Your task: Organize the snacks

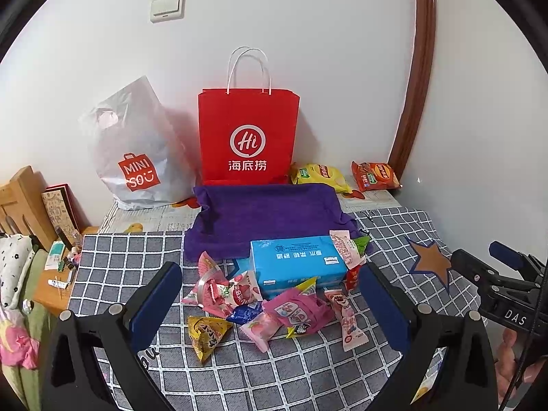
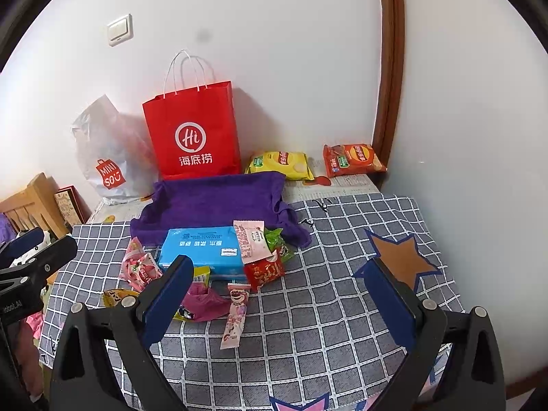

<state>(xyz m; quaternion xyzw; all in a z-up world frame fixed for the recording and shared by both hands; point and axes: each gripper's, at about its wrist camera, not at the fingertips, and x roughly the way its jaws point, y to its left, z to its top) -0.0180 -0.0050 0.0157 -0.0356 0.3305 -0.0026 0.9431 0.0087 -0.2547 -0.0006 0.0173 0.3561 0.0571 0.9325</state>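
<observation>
A pile of small snack packets lies on the checked cloth around a blue box (image 1: 297,263) (image 2: 202,247): a pink pouch (image 1: 298,312), a yellow triangular packet (image 1: 207,336), a long pink bar (image 2: 235,315), a red packet (image 2: 264,271). Behind the pile spreads a purple cloth (image 1: 267,212) (image 2: 219,202). My left gripper (image 1: 270,304) hangs open above the pile with nothing between its fingers. Over bare cloth right of the pile, my right gripper (image 2: 286,298) is open and empty too.
A red paper bag (image 1: 247,137) (image 2: 191,130) and a grey plastic bag (image 1: 137,157) stand against the wall. Yellow (image 2: 281,165) and orange (image 2: 352,159) chip bags lie at the back right. A wooden bedside shelf with clutter (image 1: 61,267) sits at left.
</observation>
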